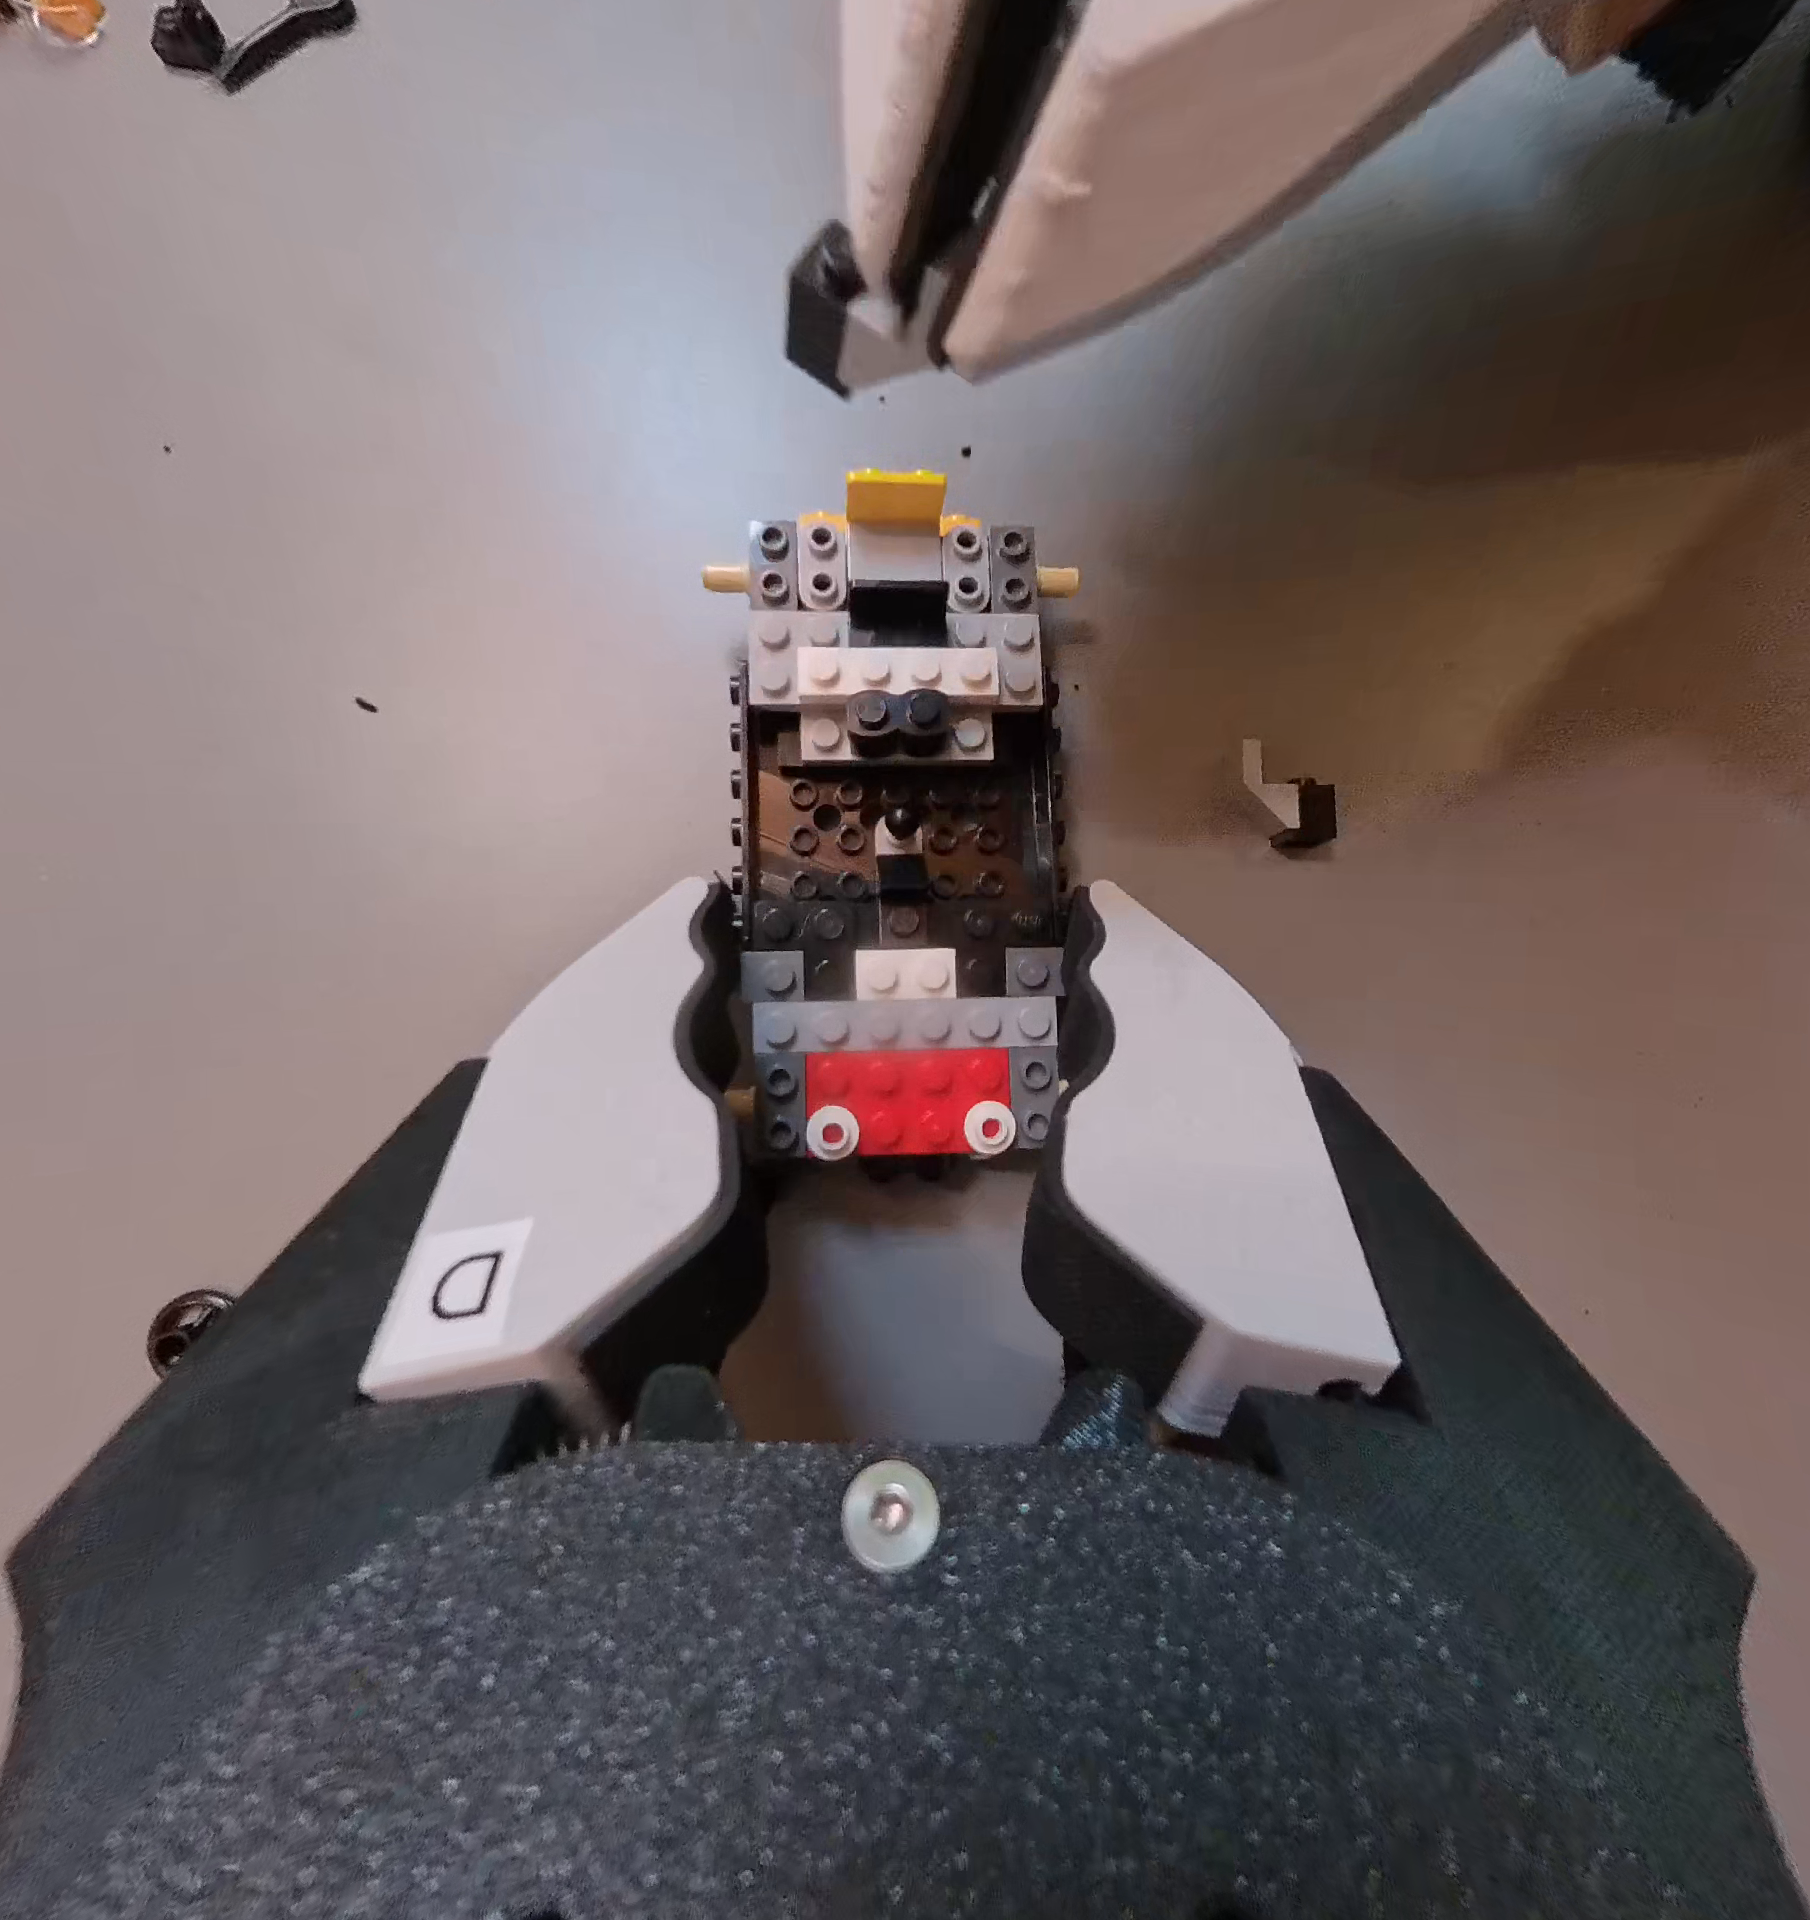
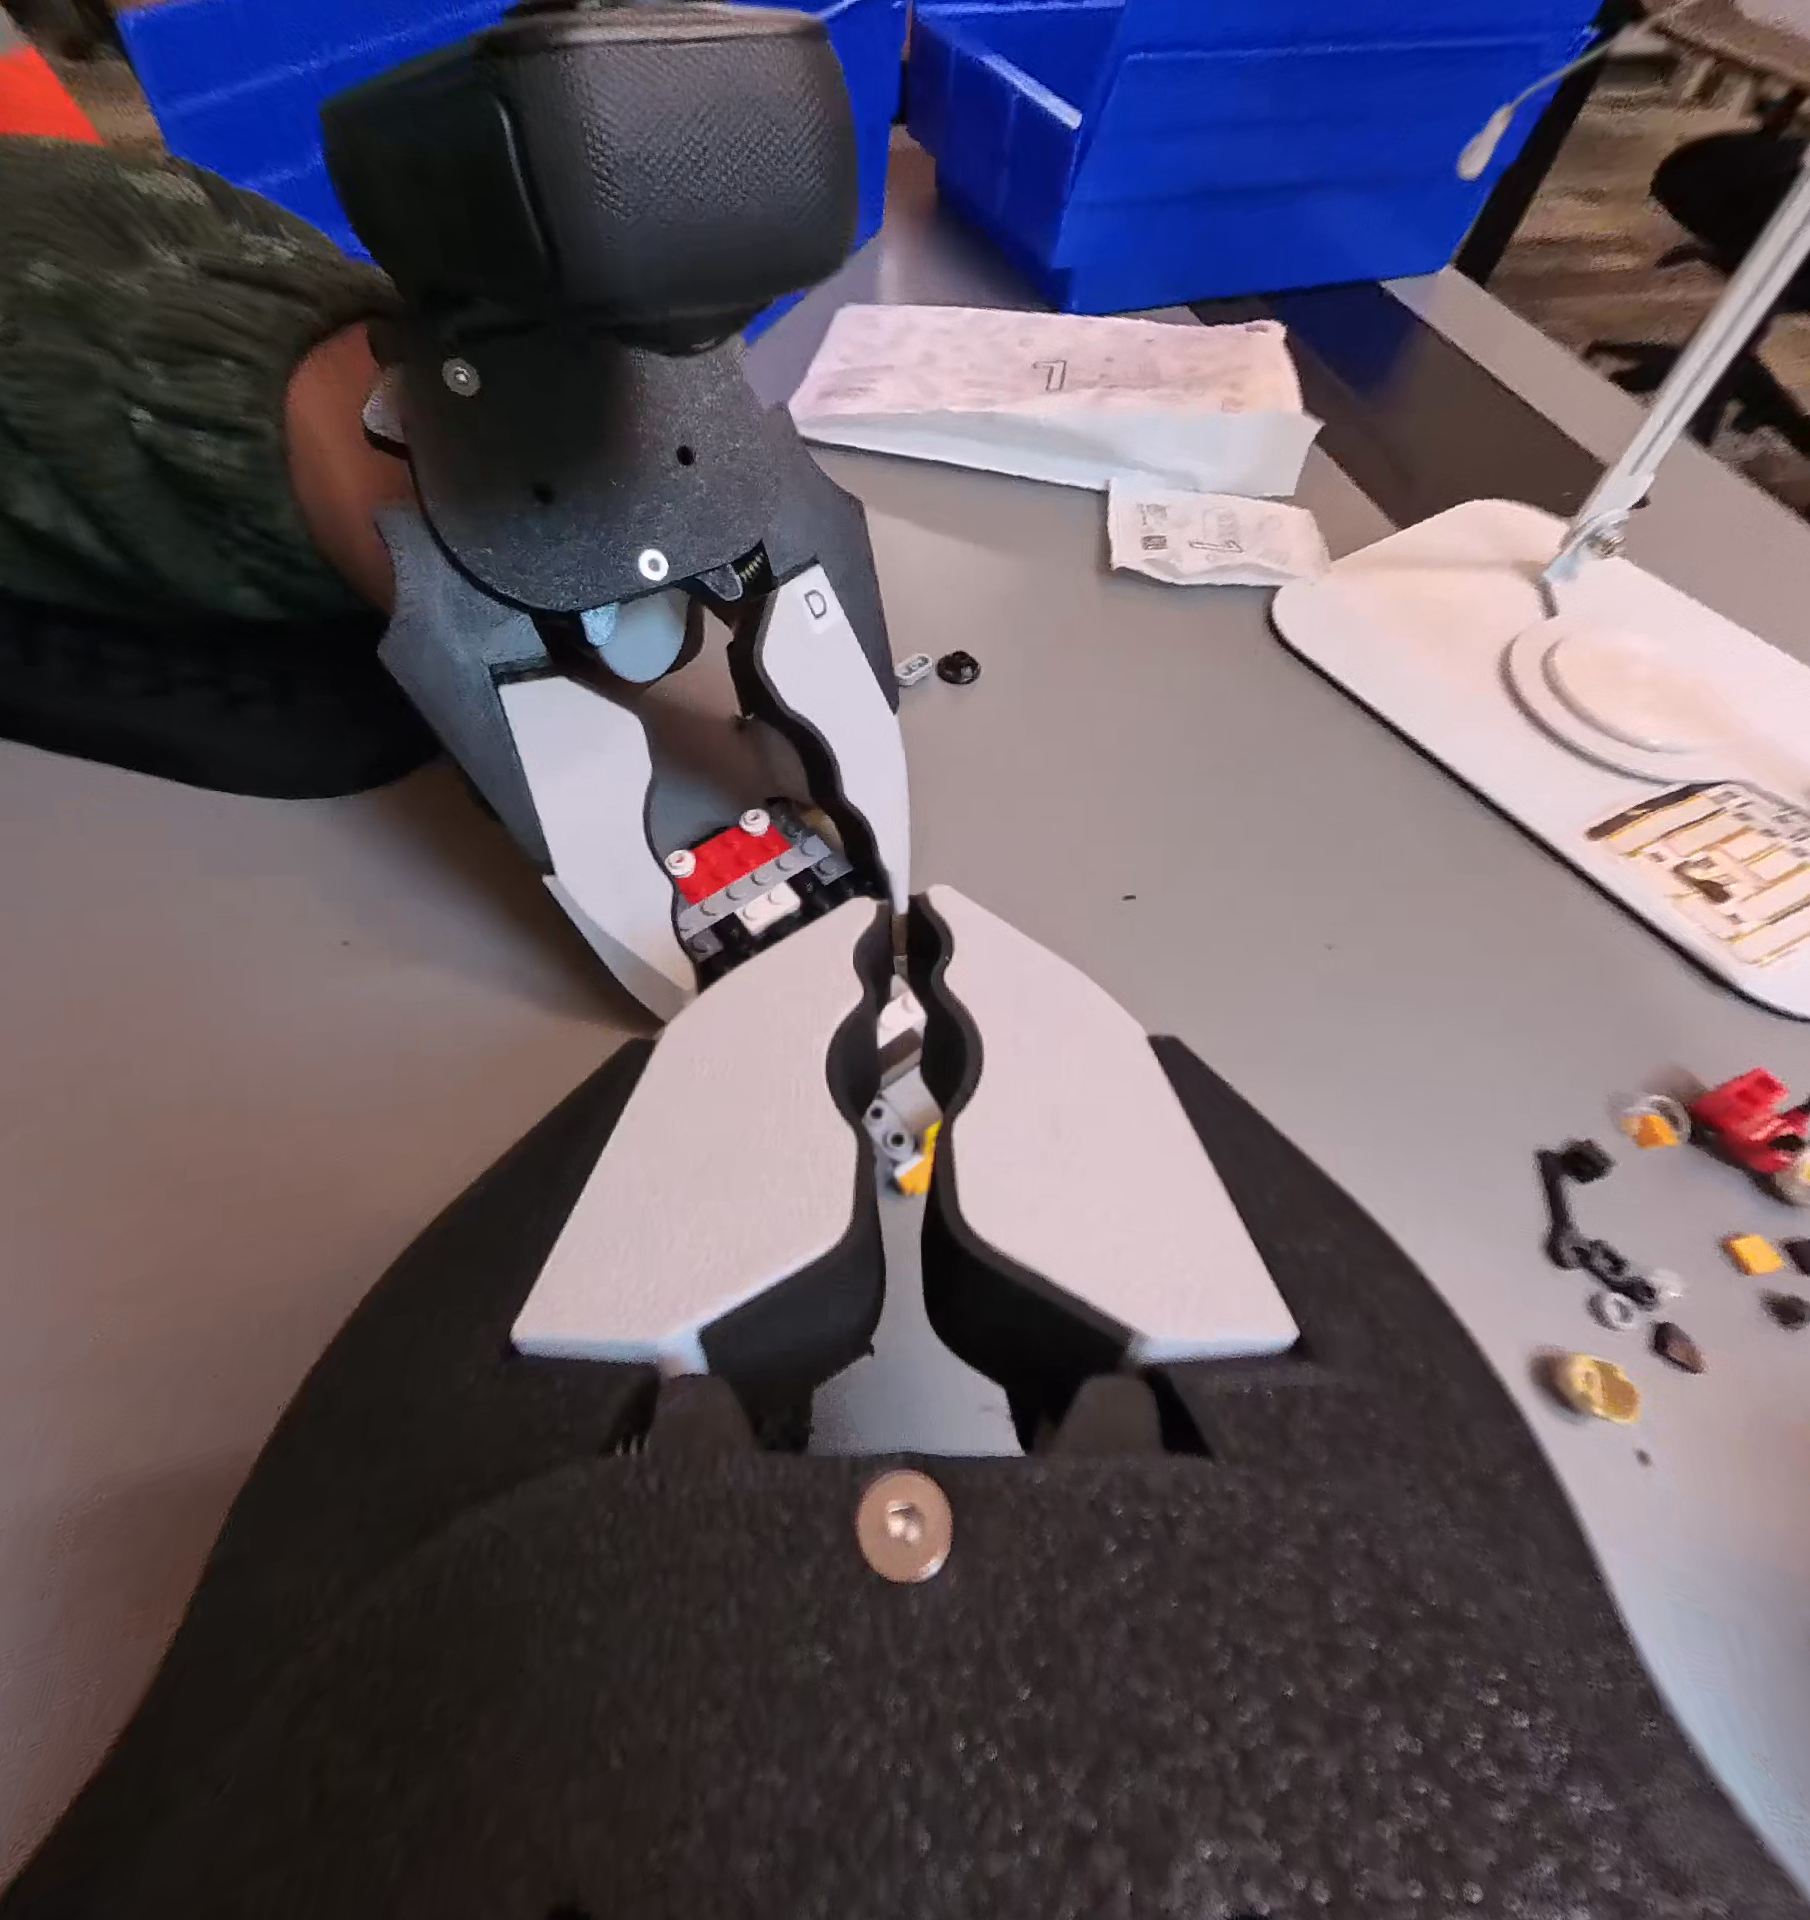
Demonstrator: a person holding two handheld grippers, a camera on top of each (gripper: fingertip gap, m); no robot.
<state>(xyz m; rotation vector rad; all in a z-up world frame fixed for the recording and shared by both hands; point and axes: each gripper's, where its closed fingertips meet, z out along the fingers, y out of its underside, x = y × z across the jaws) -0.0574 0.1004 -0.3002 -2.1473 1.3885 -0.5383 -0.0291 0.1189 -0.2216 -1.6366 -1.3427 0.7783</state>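
left gripper (image 1: 896, 935): pads clamped on both flanks of brick-built vehicle chassis (image 1: 896, 790) on grey table (image 1: 257, 623). right gripper (image 2: 899, 925), at chassis's 12 o'clock: fingers pressed together; anything pinched, cannot tell.

Two grippers (image 2: 899, 925), one brick model (image 1: 896, 831), one lamp (image 2: 1607, 675).
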